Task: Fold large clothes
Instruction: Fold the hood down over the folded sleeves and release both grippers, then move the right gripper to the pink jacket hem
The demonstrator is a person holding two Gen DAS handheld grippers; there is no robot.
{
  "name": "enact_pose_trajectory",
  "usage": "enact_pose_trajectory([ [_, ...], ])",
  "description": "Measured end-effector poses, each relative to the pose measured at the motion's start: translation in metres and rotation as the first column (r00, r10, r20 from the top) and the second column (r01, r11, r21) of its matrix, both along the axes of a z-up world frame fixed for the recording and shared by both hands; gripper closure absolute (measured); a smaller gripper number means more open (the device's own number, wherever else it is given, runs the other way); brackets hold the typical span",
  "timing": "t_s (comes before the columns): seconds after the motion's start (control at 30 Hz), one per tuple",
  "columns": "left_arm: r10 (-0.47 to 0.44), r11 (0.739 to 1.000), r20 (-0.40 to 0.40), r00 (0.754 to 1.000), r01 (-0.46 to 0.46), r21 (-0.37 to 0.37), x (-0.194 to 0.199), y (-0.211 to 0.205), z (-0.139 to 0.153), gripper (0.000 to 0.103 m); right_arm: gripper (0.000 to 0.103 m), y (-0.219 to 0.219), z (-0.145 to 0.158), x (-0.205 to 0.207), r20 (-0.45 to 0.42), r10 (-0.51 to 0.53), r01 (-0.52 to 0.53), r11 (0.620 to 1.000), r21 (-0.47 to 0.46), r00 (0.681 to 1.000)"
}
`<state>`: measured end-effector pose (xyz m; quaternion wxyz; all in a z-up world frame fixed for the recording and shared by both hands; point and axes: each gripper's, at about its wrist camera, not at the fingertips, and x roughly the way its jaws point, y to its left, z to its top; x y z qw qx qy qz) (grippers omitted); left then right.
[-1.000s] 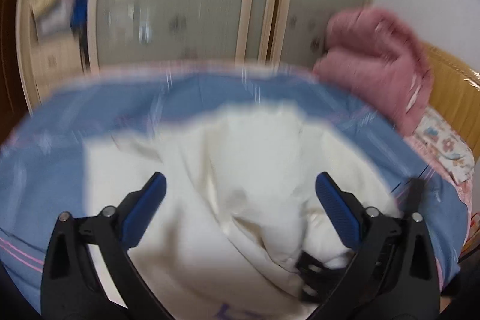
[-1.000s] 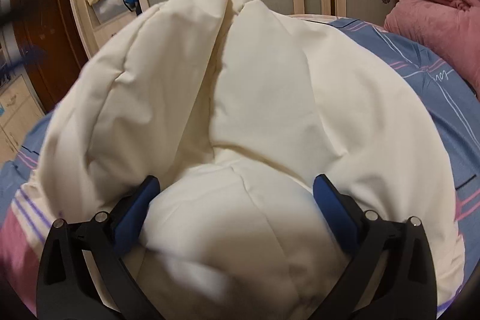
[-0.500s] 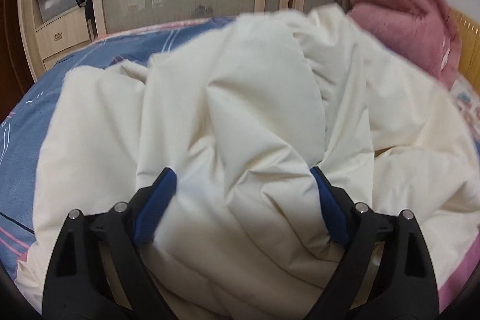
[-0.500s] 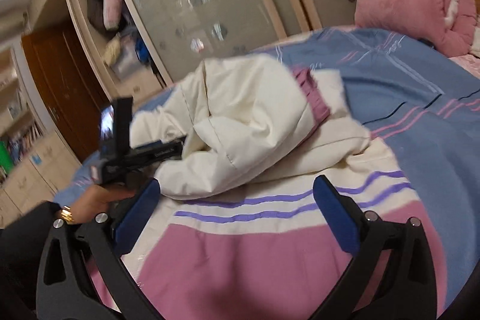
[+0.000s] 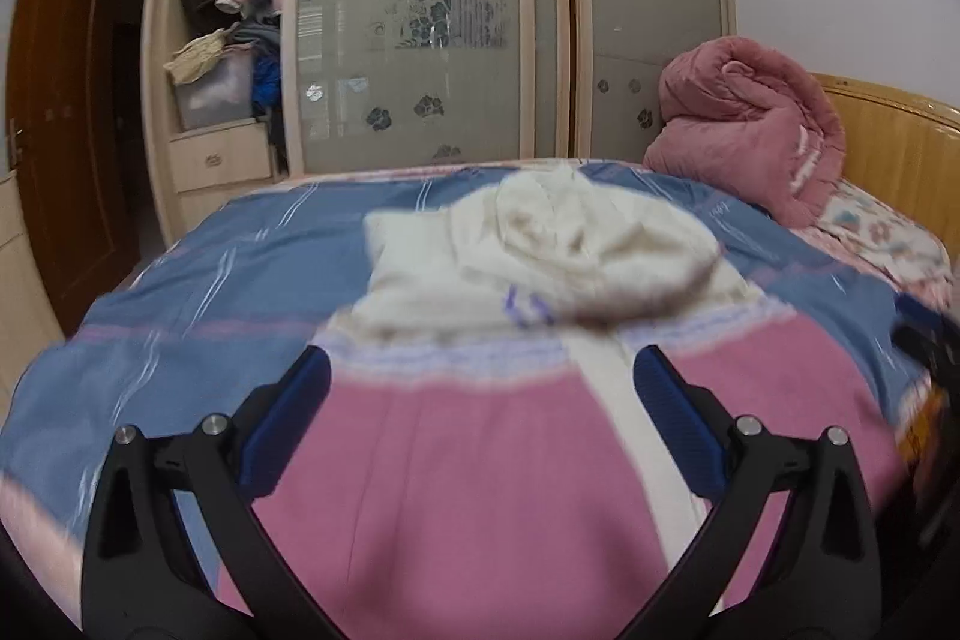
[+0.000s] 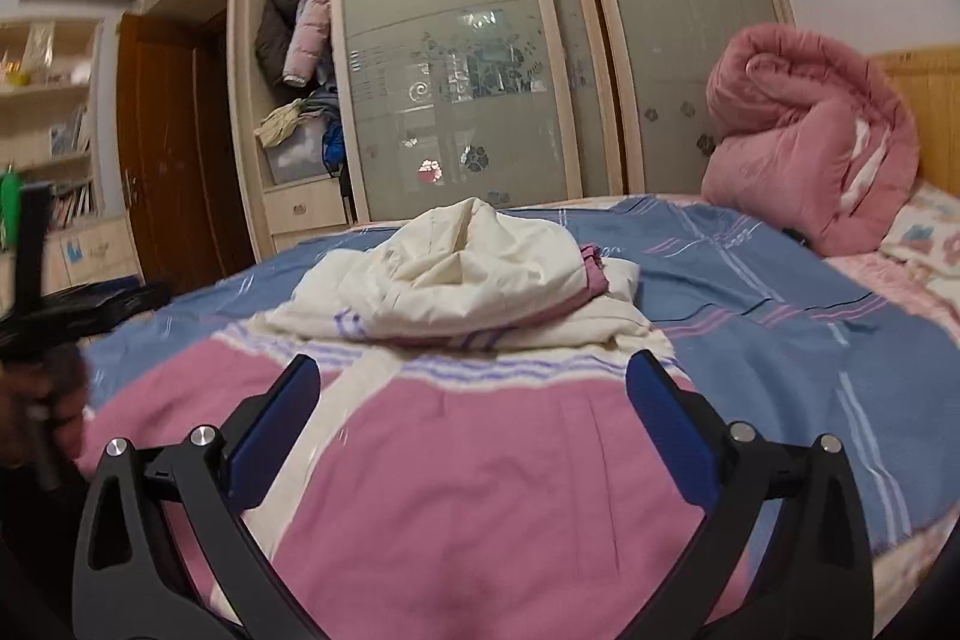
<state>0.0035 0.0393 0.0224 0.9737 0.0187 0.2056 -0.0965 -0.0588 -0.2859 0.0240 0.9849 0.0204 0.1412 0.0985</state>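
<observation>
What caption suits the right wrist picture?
Open right tongs hover over a pink-and-cream padded jacket on a blue striped bedsheet.

A cream-and-pink garment [image 5: 540,268] lies crumpled on a blue-striped bed [image 5: 240,280]; the left gripper [image 5: 480,424], fingers [image 5: 288,418] opening on nothing, hovers above it.

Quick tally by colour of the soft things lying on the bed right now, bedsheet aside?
Pink and cream: 1, the large padded pink-and-cream garment spread flat, its cream top bunched at the far end.
Rose pink: 1, the rolled rose-pink quilt by the wooden headboard.
Total: 2.
</observation>
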Motion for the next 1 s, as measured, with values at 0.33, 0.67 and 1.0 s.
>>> enact_pose_trajectory([
  [0.33,0.052,0.999,0.010,0.999,-0.052,0.017,-0.059,0.002,-0.033,0.002,0.001,0.005,-0.004,-0.054,0.039,-0.006,0.008,0.999,-0.042,0.999],
  [0.67,0.079,0.997,-0.015,0.997,-0.079,-0.017,-0.066,0.008,-0.037,0.002,0.001,0.007,-0.005,-0.055,0.034,-0.017,0.019,0.999,-0.046,0.999],
  [1.0,0.100,0.994,-0.033,0.994,-0.101,-0.036,-0.067,0.015,-0.038,0.002,0.001,0.010,-0.006,-0.056,0.031,-0.013,0.015,0.998,-0.053,0.999],
])
